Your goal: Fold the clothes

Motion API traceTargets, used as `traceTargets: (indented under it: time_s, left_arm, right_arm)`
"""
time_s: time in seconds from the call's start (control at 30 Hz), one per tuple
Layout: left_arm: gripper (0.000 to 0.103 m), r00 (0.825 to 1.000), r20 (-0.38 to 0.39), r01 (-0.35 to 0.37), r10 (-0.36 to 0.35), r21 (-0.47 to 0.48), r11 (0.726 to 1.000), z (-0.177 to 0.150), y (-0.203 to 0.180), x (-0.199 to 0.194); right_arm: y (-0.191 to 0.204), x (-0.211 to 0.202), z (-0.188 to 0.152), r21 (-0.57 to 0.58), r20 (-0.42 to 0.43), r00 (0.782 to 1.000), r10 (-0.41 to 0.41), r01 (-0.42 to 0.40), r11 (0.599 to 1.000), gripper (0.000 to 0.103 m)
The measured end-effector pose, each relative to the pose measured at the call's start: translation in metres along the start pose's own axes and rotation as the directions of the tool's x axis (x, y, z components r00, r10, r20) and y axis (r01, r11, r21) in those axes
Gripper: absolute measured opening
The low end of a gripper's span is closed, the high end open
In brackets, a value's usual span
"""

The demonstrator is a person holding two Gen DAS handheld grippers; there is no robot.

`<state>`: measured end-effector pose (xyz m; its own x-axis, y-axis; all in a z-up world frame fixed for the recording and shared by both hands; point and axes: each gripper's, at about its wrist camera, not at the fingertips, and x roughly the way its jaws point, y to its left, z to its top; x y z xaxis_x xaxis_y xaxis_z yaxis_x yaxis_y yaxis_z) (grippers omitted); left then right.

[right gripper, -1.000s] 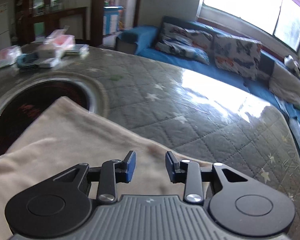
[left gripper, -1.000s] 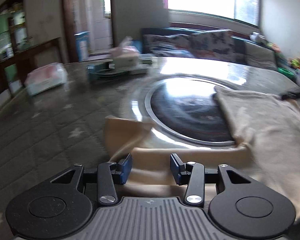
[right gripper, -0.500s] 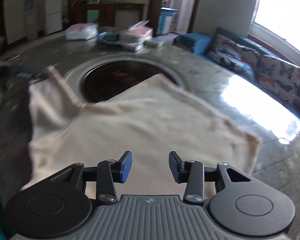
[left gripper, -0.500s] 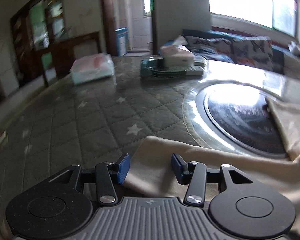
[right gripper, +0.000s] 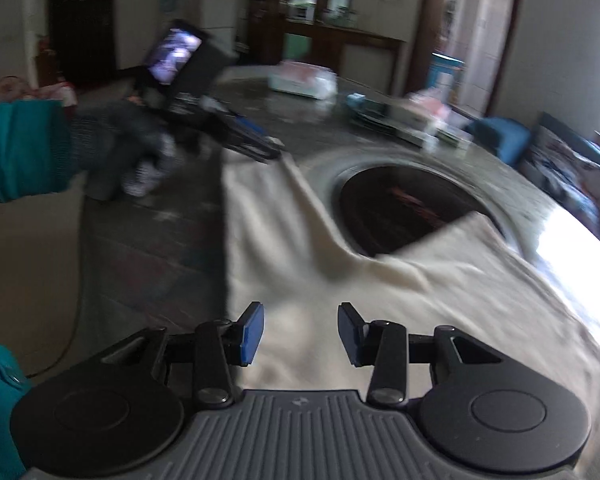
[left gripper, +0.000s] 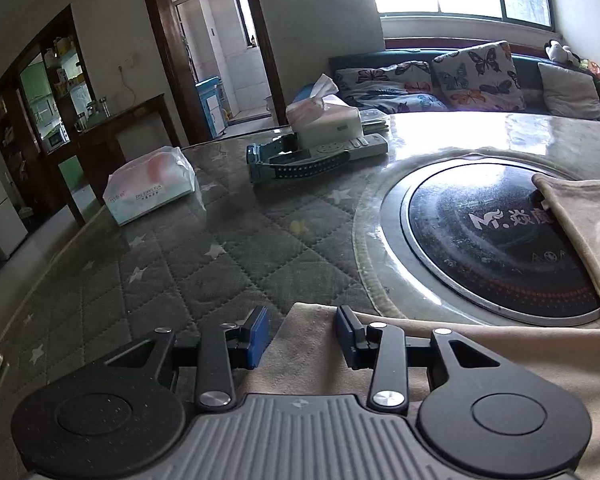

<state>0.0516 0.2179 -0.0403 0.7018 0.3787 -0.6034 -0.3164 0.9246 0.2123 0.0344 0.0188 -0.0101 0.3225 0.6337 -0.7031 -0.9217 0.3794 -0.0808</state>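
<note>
Left gripper (left gripper: 302, 336): fingers are held wide apart over a corner of the cloth; nothing is gripped.
Right gripper (right gripper: 301, 334): fingers are spread wide above the cloth; nothing is held.
Cream garment (right gripper: 400, 292): it is spread on the counter (left gripper: 148, 280), with one edge draped over the rim of the round inset cooktop (left gripper: 496, 240).
Middle distance: a tissue pack (left gripper: 150, 190) is seen to the left, and a tissue box (left gripper: 324, 118) behind a blue strapped device (left gripper: 296, 160).
Far: a sofa with butterfly cushions (left gripper: 476, 76) is seen under the window.
</note>
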Motion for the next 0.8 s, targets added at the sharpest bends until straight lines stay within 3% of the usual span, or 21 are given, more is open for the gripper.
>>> traceTargets:
  time_s: [0.2,0.43,0.63,0.8]
  left_arm:
    - [0.045,1.000,-0.006,-0.012,0.012,-0.007,1.000,0.001,0.002,0.001]
    - [0.050,1.000,-0.008,-0.021,0.021,-0.034,0.999,0.004,0.003,-0.008]
    - [0.056,0.999,0.035,0.018,-0.016,-0.063,0.998,0.003,-0.008,-0.037]
    - [0.058,0.992,0.075,0.103,-0.100,-0.032,0.994,0.003,-0.038,-0.067]
  right_arm:
    - [0.027,0.029,0.002,-0.043,-0.055,0.994,0.094,-0.097,0.994,0.041]
    - [0.026,0.003,-0.003,-0.010,-0.002,0.998,0.063,-0.063,0.998,0.041]
    - [-0.014,-0.049,-0.029,0.136,0.032,0.992,-0.124,0.119,0.984,0.041]
    - [-0.057,-0.090,-0.076,0.283,-0.044,0.942,-0.331,0.330,0.901,0.041]
